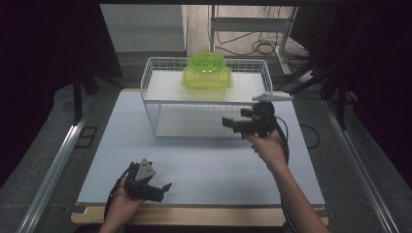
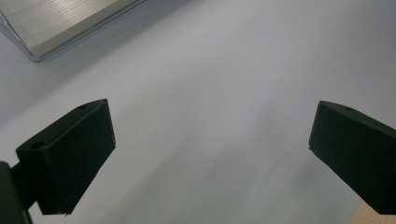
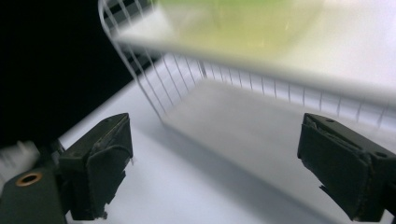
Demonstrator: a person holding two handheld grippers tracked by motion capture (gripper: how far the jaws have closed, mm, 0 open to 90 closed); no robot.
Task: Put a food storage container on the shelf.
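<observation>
A translucent green plastic box (image 1: pixel 207 71) sits on the top shelf of a white wire rack (image 1: pixel 149 80) at the back of the table; it appears blurred as a green shape (image 3: pixel 243 23) in the right gripper view. My right gripper (image 1: pixel 234 122) is held above the table just right of the rack's front, pointing left, jaws wide open with nothing between them. My left gripper (image 1: pixel 163 190) rests low near the table's front edge, open and empty, above bare table (image 2: pixel 210 93).
The rack's lower shelf (image 3: pixel 243 126) is bare. The white tabletop (image 1: pixel 204 165) lies between the rack and the front wooden edge (image 1: pixel 194 216). Cables and a metal frame (image 1: pixel 252 29) lie on the floor behind. An aluminium rail (image 2: pixel 60 23) shows in the left gripper view.
</observation>
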